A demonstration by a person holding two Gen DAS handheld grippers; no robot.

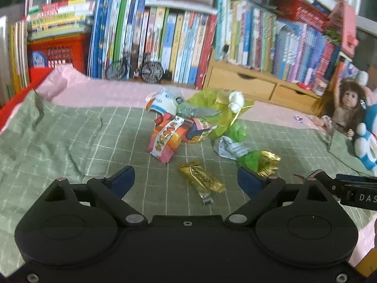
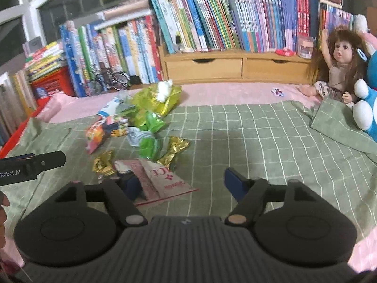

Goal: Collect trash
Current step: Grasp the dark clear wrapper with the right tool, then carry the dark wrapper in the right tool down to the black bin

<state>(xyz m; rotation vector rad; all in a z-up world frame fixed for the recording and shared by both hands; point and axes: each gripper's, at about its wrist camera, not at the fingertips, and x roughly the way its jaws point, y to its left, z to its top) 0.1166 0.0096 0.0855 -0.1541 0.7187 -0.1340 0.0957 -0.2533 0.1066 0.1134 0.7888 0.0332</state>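
A heap of trash lies on the green checked cloth: an orange snack packet, green plastic wrap, a white tissue and crumpled white paper. A flat gold wrapper lies between the spread fingers of my left gripper, which is open and touches nothing. In the right wrist view my right gripper is open too. A pink-and-white packet rests on the cloth against its left finger. Gold wrappers and green wrap lie just beyond.
A wall of books and a wooden drawer unit stand at the back. At the right sit a doll and a blue-and-white plush. A red crate is at the far left. A model bicycle stands by the books.
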